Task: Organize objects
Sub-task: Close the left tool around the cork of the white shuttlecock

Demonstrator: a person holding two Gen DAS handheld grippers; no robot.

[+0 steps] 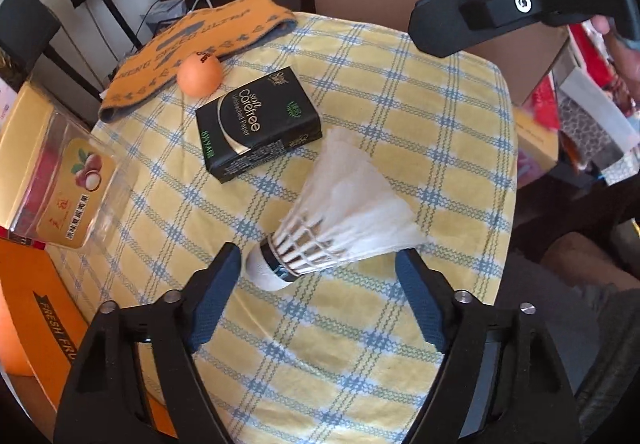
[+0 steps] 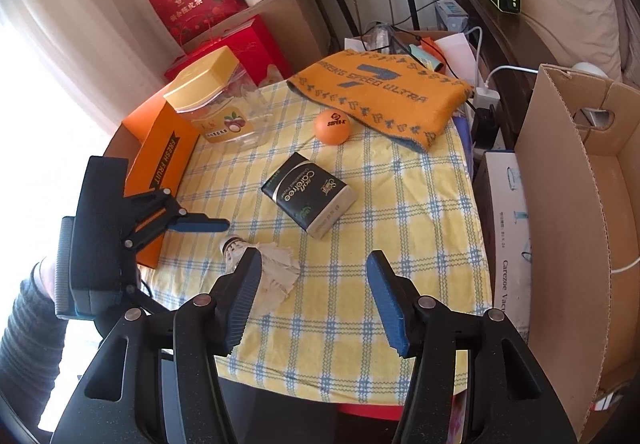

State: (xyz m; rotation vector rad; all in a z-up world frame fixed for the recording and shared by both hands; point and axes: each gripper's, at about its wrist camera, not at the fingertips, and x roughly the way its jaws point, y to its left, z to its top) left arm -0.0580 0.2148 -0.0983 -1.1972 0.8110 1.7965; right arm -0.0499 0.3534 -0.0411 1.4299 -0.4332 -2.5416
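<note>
Hovering my left gripper low over the checked cloth on the counter, I am keeping its jaws spread wide so the shuttlecock is sitting between them, untouched as far as I can tell. It is lying on its side, cork toward my left finger, feathers fanning to the right, which I judge is why I am straddling it rather than coming from above.

My right gripper is idling with its jaws wide and nothing between them, raised back from the near edge, probably staying out of the way.

From the left wrist I am seeing the cork's dark band and the tissue pack just beyond the feathers, with the orange ball against the orange towel. From the right wrist I am getting what that view lacks: the clear container with the yellow lid at the far left corner, the orange fruit box beside it, and the open cardboard box on the right, any of which could be the destination.
</note>
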